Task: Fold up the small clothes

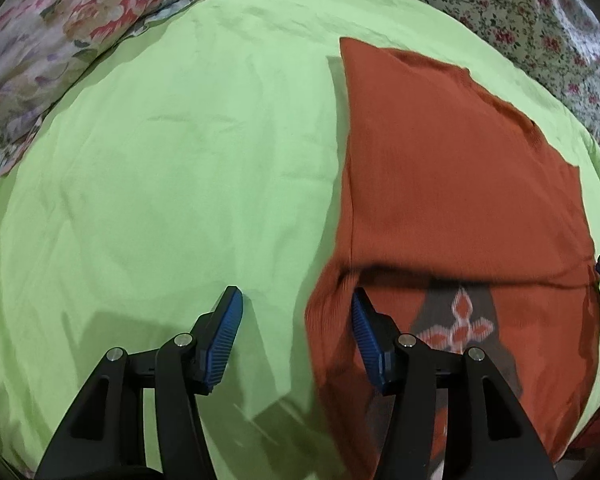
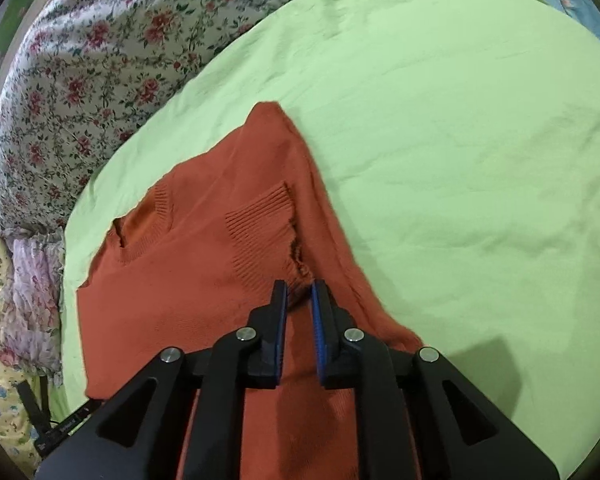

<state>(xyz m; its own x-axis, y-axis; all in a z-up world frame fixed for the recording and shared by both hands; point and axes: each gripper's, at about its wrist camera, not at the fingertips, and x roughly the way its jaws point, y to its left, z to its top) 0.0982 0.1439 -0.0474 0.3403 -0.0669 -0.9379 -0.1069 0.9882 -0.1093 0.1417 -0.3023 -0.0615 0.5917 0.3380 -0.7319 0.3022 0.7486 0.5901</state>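
Note:
A rust-orange knit sweater (image 1: 452, 184) lies flat on a light green bedsheet (image 1: 160, 168), with a grey patterned patch (image 1: 460, 328) at its near end. My left gripper (image 1: 296, 300) is open and empty, its jaws wide apart over the sweater's left edge. In the right wrist view the sweater (image 2: 204, 256) lies partly folded, with a ribbed cuff (image 2: 260, 220) on top. My right gripper (image 2: 300, 292) is shut on the sweater's ribbed cuff edge, with fabric pinched between the blue pads.
Floral bedding (image 1: 60, 40) lies bunched at the far left and a flowered sheet (image 2: 100, 72) runs along the far side. The green sheet (image 2: 460, 160) spreads wide to the right of the sweater. A dark strap (image 2: 32, 404) lies at the lower left.

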